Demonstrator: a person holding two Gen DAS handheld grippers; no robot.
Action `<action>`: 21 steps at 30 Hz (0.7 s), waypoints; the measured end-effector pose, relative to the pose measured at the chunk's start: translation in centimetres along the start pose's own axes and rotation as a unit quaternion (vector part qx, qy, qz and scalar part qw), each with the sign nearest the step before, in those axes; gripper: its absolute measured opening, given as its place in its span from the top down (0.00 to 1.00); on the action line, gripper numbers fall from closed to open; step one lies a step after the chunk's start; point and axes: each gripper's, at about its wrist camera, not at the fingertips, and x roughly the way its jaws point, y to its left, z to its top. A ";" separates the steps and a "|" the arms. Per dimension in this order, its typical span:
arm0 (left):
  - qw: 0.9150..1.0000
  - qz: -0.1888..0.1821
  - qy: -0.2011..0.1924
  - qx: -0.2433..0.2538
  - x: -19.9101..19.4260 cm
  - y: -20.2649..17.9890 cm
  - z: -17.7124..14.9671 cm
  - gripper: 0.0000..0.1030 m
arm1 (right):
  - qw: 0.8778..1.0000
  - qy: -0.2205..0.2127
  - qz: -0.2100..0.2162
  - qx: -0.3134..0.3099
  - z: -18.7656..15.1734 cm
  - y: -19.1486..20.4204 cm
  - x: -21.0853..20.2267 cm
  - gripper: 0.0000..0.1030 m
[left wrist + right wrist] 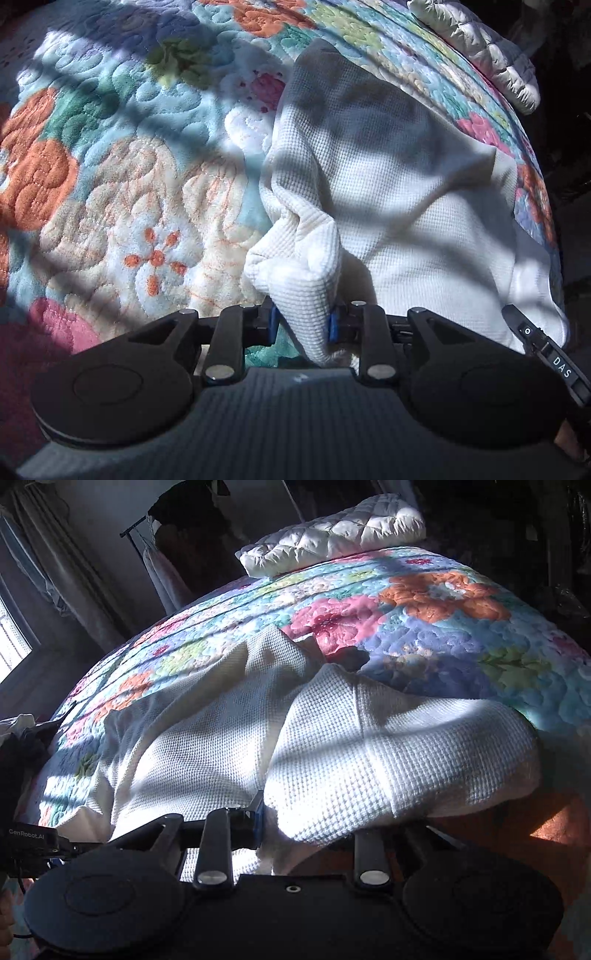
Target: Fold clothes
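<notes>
The garment (388,177) is a white waffle-knit piece, lying rumpled on the quilt (122,192), with the pillow (491,55) beyond its far side. It looks light, soft and limp, so I judge it will sag and drape wherever I do not hold it; the waffle weave is rough enough that it should not slide out from between my pads. Nothing about it seems fragile. The hems and corners are the places to hold, not the loose middle.

My left gripper (303,321) has 1 bunched corner between its 2 blue pads (333,326), which sit against the cloth on both sides, so I take that as a grip. My right gripper (306,827) sits at the near edge; the cloth hangs over it and hides the right finger, so I cannot tell whether it grips.

The quilt is thick, stitched and floral, soft under the garment and likely to drag on it a little. Sun and shadow stripe it. Past the pillow the room is dim, with a curtain (40,550) and a rack (147,535) off to one side.
</notes>
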 end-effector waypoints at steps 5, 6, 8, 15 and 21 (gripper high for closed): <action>0.999 0.028 0.046 0.006 -1.3 0.2 0.4 0.44 | 0.999 0.030 0.004 0.037 0.7 -0.8 -0.6 0.54; 0.998 0.037 0.054 0.013 -1.9 0.2 0.5 0.41 | 0.998 0.041 0.004 0.046 0.8 -1.0 -0.9 0.46; 0.997 0.048 0.060 0.025 -3.2 0.5 0.4 0.30 | 0.997 0.057 -0.003 0.048 1.0 -1.3 -1.9 0.40; 0.991 0.107 0.019 0.075 -8.2 1.2 -1.2 0.24 | 0.995 0.095 -0.034 -0.007 1.5 -0.2 -7.1 0.38; 0.987 0.113 -0.026 0.113 -13.2 1.5 -2.2 0.24 | 0.991 0.121 -0.049 -0.021 2.3 1.5 -12.8 0.38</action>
